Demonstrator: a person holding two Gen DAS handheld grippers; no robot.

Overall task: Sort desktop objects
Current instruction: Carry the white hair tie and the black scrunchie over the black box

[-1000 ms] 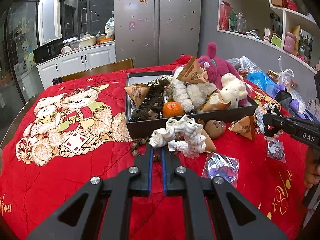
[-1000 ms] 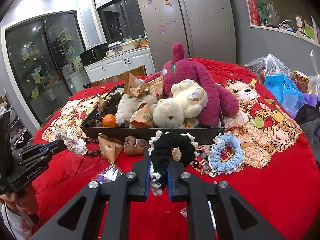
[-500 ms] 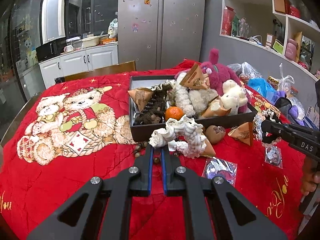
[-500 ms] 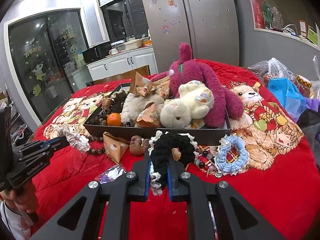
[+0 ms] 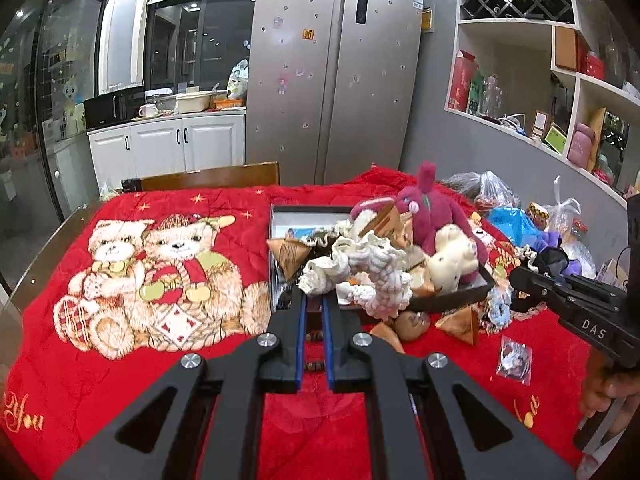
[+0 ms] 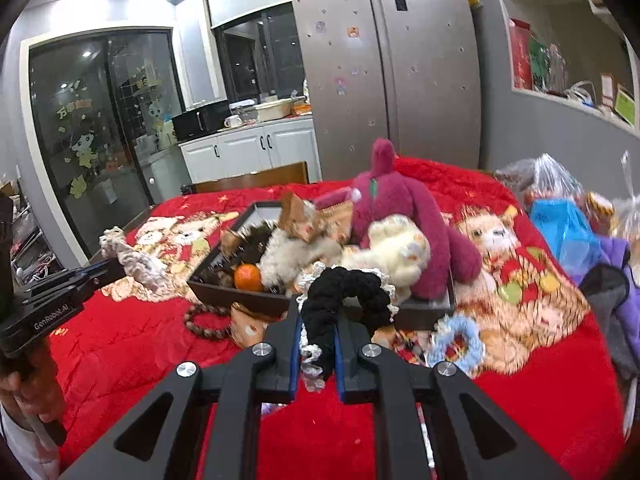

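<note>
My left gripper [image 5: 314,300] is shut on one end of a white crocheted scrunchie [image 5: 360,268], which hangs in the air in front of the dark box [image 5: 452,300]. The right wrist view shows this gripper [image 6: 108,270] at the left edge, with the white scrunchie [image 6: 128,256] trailing from it. My right gripper [image 6: 318,312] is shut on a black scrunchie with white trim [image 6: 344,292], held up before the box's front wall [image 6: 248,298]. From the left wrist view it enters at the right [image 5: 520,276], carrying the black scrunchie [image 5: 552,258].
The box holds a magenta plush [image 6: 400,208], a cream plush [image 6: 400,248], an orange [image 6: 247,277] and paper cones. On the red bear-print cloth [image 5: 120,360] lie a bead bracelet [image 6: 204,322], a blue scrunchie [image 6: 460,340], triangular packets [image 5: 460,322] and a small clear bag [image 5: 514,356]. Plastic bags crowd the right edge.
Both grippers have risen, each still shut on its scrunchie. The white one has come off the cloth and now hangs in front of the box; the black one is higher too.
</note>
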